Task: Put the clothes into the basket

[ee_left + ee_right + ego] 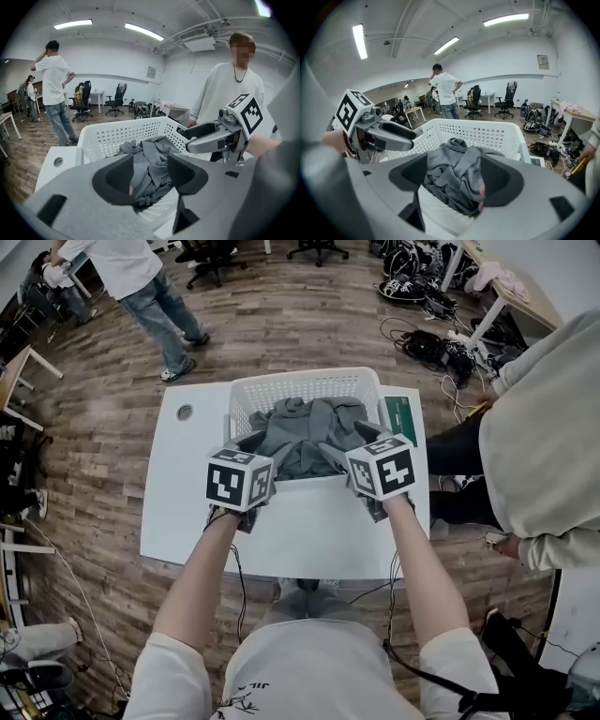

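A white perforated basket (305,385) stands on the white table (309,540), with grey clothes (305,432) heaped inside and spilling over its near rim. My left gripper (247,442) is at the near left corner of the basket and my right gripper (362,434) at the near right corner. In the left gripper view the left gripper (151,176) has its jaws apart, and the grey clothes (152,154) show in the gap without the pads pressing. The right gripper (453,176) is likewise open, with the grey clothes (459,173) beyond its jaws in the basket (487,131).
A green flat object (400,418) lies on the table right of the basket, and a round hole (184,412) is at the table's back left. A person in a light top (553,446) is close on the right. Another person (141,277) stands further back. Cables (441,348) lie on the floor.
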### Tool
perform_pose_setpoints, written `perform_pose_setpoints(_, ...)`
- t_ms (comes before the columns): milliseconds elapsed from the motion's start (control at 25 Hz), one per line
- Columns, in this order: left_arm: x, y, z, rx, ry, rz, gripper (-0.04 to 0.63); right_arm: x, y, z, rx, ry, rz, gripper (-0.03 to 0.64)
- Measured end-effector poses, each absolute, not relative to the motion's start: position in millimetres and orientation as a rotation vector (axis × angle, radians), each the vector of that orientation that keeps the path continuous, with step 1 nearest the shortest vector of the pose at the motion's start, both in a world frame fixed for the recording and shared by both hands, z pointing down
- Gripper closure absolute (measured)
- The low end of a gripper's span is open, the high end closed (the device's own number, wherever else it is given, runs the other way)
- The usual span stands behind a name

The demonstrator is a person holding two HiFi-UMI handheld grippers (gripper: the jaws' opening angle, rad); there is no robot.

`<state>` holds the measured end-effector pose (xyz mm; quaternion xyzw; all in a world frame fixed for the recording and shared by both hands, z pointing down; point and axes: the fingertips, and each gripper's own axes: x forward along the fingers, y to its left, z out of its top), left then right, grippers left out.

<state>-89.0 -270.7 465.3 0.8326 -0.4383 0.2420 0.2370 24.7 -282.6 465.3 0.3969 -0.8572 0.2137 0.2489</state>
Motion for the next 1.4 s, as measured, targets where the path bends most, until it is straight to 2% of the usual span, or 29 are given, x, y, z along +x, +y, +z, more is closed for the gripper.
perform_pose_setpoints(40,-90.5,-266.3,464.5,2.281,-1.205,0.654,0.382,25.7,-279.1,463.7,1.096,-2.333,0.566,0.260)
perform_pose_setpoints(80,-91.8,-262.2,463.4,2.282,-1.209,0.646,0.417,27.6,-276.4,461.5,1.118,-2.327,0.548,0.304)
perform_pose_setpoints(200,-96.5,-251.4,458.4,2.299,-1.234,0.647,0.512,36.1,-270.4,453.5,1.194,-2.306,0.519,0.551)
perform_pose_setpoints(240,-97.6,-247.1,456.9,2.305,-1.242,0.653,0.534,38.1,-266.5,451.9,1.206,-2.303,0.521,0.582)
perform_pose_setpoints(400,-97.2,-223.5,452.0,2.323,-1.229,0.651,0.581,42.3,-241.3,454.4,1.208,-2.295,0.551,0.595)
perform_pose_setpoints(1160,-82.7,-67.6,515.8,2.202,-1.300,0.545,0.583,24.7,-78.0,522.4,1.182,-2.230,0.770,0.598)
perform_pose_setpoints(1400,-79.1,-55.1,517.2,2.260,-1.310,0.632,0.583,22.7,-58.4,523.0,1.250,-2.242,0.803,0.598)
